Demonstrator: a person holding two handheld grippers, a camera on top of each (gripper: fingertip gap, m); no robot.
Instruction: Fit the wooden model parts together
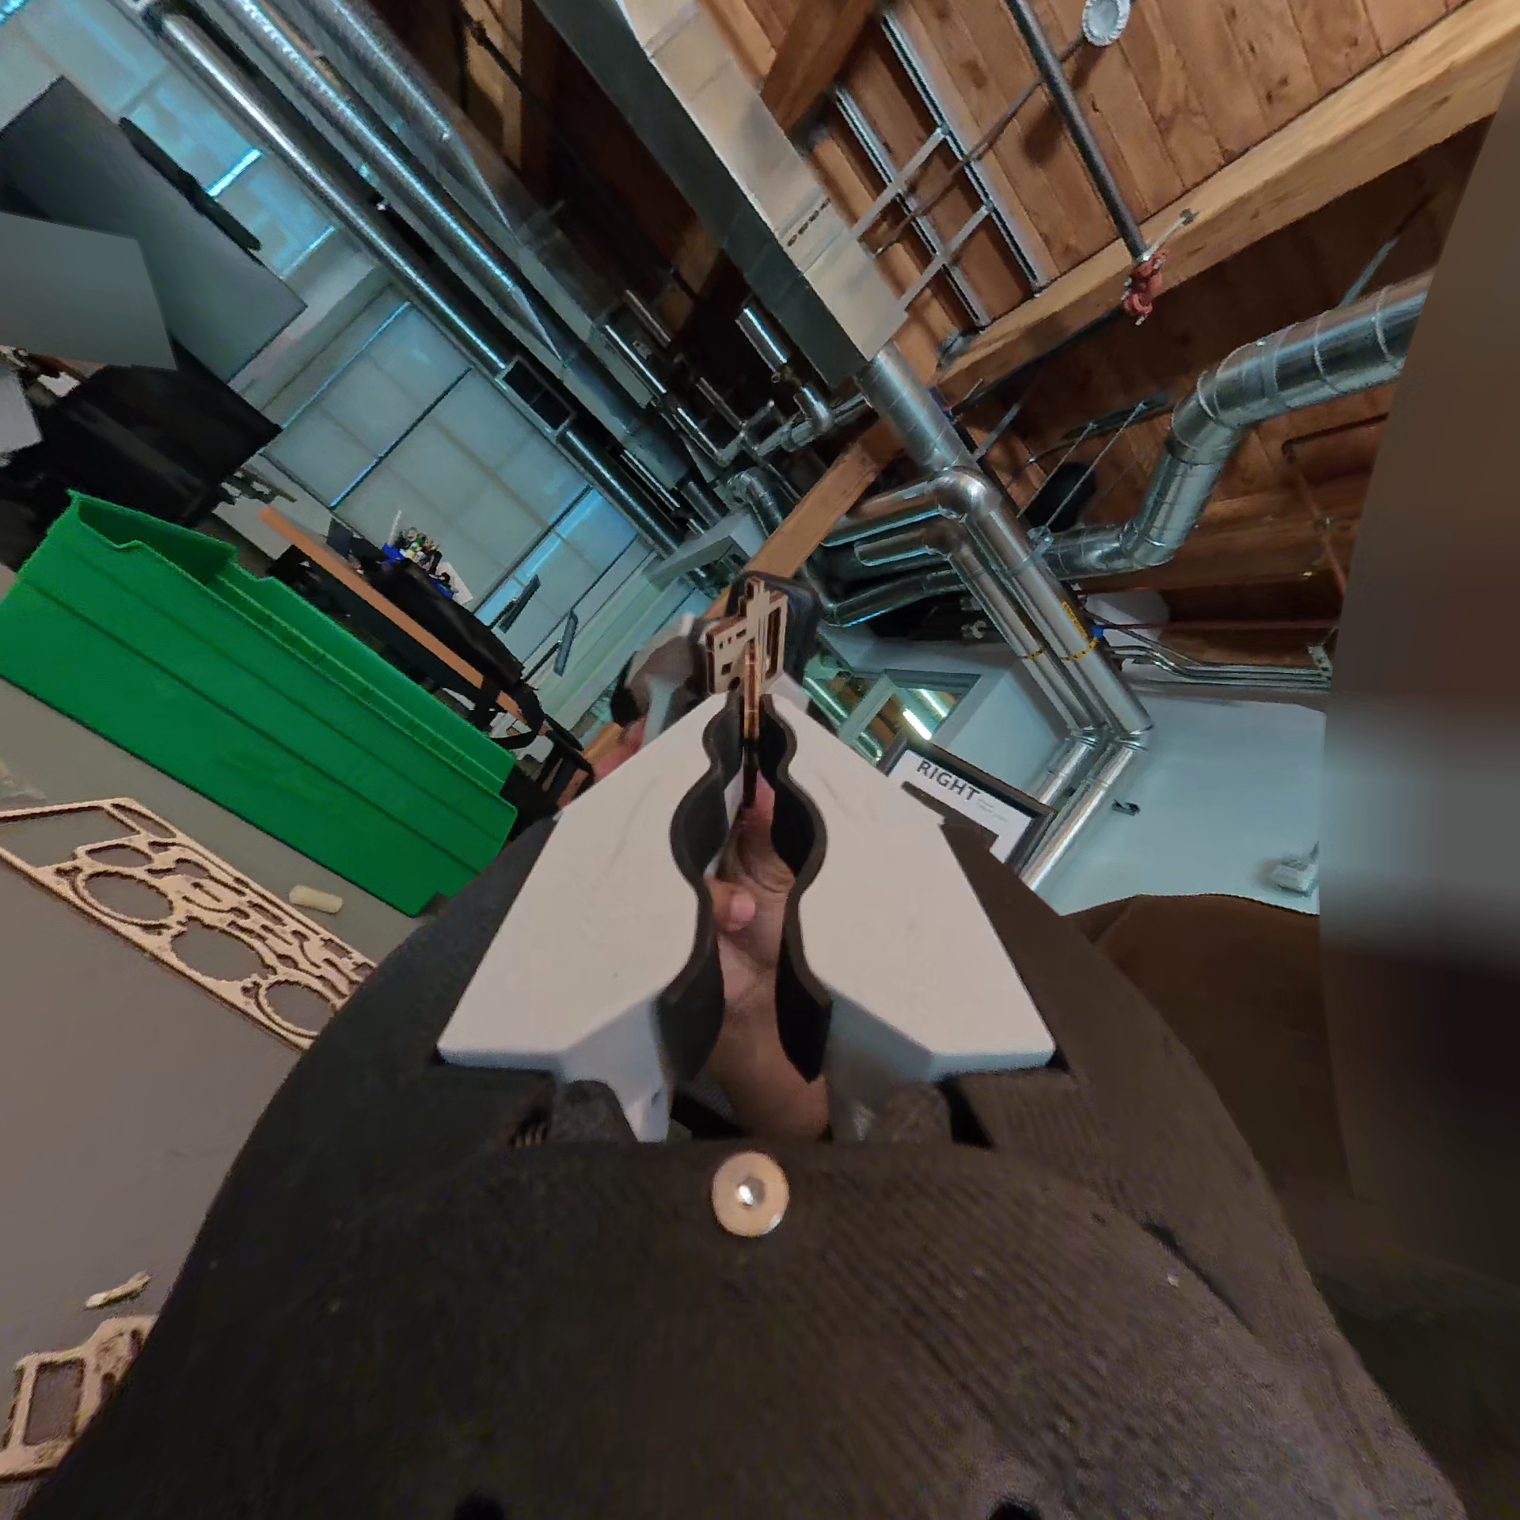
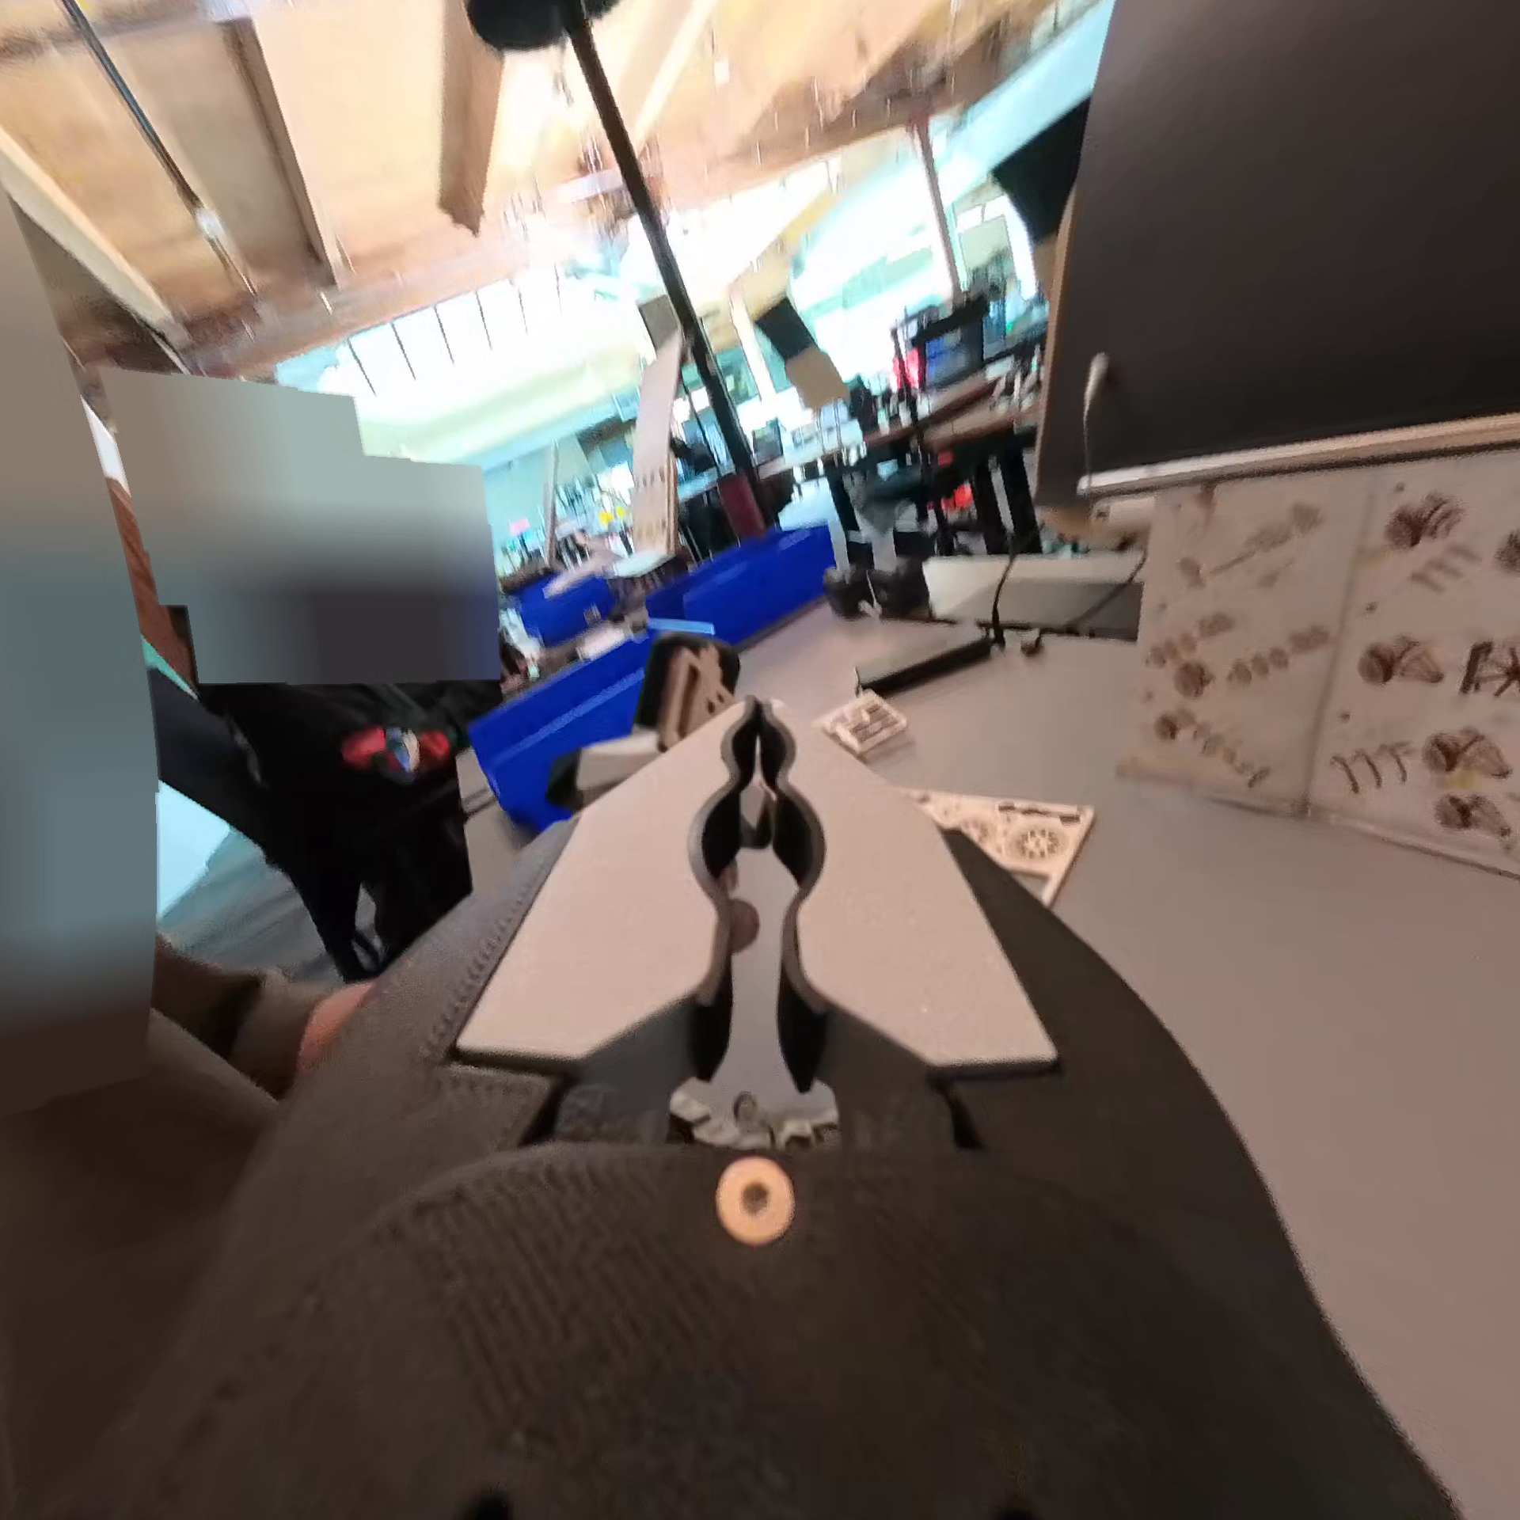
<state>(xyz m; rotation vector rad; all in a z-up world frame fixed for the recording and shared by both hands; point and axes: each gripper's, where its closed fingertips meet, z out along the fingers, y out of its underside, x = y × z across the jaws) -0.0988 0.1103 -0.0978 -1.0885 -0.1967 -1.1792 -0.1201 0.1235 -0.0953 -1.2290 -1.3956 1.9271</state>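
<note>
Both tongs are raised off the grey table: the left gripper (image 1: 750, 699) pinches a thin, pale laser-cut wooden model part (image 1: 744, 637) edge-on at its tips, while the right gripper (image 2: 761, 724) has its tips pressed together on nothing I can make out. Beyond the right tips, the left's wooden piece hangs just ahead. Mating should go best with the slots squared up first and slow, straight pressure, since such thin wood probably snaps if twisted.
</note>
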